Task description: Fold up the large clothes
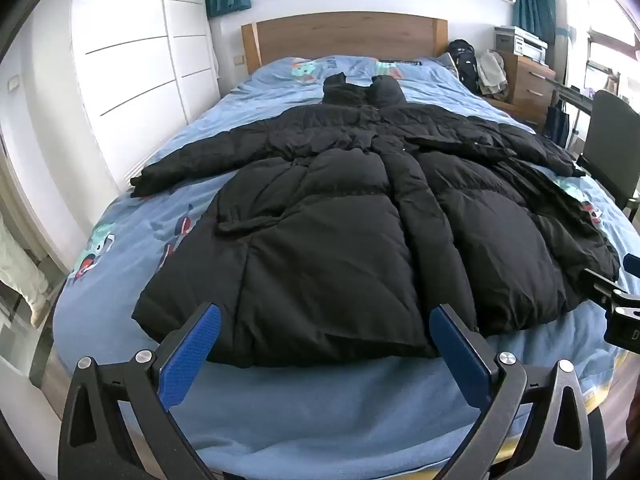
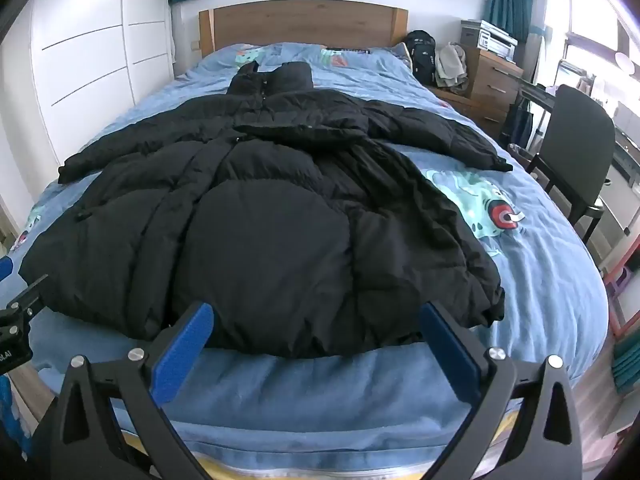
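Black puffer coat lies spread flat on the blue bedspread, hood toward the wooden headboard, both sleeves extended sideways and hem at the near bed edge. Left gripper and right gripper hang just short of the hem, jaws spread wide, nothing between the blue pads.

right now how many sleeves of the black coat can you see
2. One sleeve stretches out toward the wardrobe side of the bed; the other sleeve reaches toward the chair side. Neither is folded in yet.
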### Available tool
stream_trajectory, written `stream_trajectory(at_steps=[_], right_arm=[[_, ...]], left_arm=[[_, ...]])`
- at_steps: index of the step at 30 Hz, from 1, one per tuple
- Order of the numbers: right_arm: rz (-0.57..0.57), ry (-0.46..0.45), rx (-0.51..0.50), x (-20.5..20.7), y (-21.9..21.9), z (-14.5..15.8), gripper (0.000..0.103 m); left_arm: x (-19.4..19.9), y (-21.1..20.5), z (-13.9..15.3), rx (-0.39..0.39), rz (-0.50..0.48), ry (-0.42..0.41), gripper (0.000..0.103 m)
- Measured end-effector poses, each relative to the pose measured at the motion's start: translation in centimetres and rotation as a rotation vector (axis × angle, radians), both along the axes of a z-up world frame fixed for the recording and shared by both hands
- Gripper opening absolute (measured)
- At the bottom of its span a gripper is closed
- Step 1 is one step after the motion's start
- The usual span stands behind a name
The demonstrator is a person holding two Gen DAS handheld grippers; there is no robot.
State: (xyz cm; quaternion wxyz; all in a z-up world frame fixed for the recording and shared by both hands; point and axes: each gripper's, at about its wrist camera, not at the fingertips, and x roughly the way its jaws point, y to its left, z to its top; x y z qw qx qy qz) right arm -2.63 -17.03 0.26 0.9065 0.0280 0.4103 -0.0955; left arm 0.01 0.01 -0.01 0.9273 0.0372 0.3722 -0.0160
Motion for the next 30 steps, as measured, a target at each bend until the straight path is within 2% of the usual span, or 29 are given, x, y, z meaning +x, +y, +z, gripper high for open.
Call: stream_trajectory(at_steps=[30], right_arm=[[0.003, 0.032, -0.008, 0.4, 0.5, -0.9, 0.103]], left_arm=[[0.4, -0.2, -1.2, 0.003, -0.003, 0.054, 0.102]])
